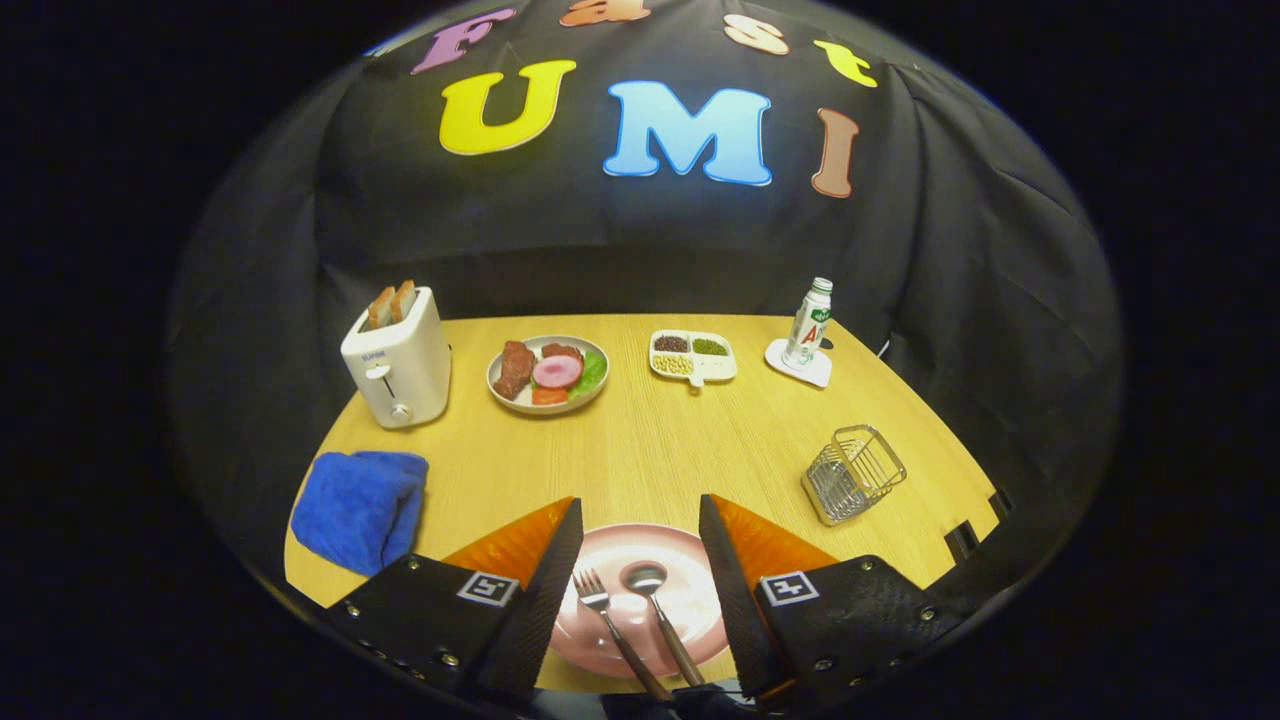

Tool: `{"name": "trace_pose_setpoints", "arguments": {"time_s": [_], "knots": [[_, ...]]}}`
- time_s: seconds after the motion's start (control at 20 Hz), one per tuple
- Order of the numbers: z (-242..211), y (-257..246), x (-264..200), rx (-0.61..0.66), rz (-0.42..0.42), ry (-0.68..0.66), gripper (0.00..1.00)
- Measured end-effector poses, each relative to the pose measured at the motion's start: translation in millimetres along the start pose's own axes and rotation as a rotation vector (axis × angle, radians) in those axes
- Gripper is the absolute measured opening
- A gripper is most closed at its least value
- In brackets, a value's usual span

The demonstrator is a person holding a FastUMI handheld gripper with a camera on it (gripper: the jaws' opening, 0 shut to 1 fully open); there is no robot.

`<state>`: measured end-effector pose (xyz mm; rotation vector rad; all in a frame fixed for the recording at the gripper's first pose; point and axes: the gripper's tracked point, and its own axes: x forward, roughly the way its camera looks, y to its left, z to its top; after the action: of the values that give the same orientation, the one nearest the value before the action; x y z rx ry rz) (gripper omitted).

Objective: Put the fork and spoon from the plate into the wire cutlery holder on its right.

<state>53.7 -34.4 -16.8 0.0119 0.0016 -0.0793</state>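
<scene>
Tool (pixel 640 560): fingers spread wide, holding nothing. Fork (pixel 612 625) and spoon (pixel 660 615) lie between them on pink plate (pixel 610 555).

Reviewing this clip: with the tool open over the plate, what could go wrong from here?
1. The fork and spoon lie close side by side on the pink plate, both between the open tool's fingers, so closing may catch both or knock one aside.
2. The wire cutlery holder looks light and has a narrow opening; a tilted drop could miss or tip it.
</scene>
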Motion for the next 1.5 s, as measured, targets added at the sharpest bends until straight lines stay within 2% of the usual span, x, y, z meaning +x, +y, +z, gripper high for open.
{"name": "trace_pose_setpoints", "arguments": {"time_s": [0.4, 0.65, 0.85, 1.2, 1.45, 1.5], "knots": [[-63.2, -17.2, 31.7, -0.135, -0.061, 0.324, 0.73], [-101.7, -18.9, 46.1, -0.174, -0.047, 0.500, 0.73], [-130.8, -21.8, 53.2, -0.260, -0.028, 0.636, 0.73], [-156.0, -20.3, 61.5, -0.322, 0.006, 0.724, 0.72], [-164.6, -19.1, 61.5, -0.336, 0.046, 0.762, 0.59], [-166.8, -16.8, 63.3, -0.333, 0.058, 0.763, 0.38]]}}
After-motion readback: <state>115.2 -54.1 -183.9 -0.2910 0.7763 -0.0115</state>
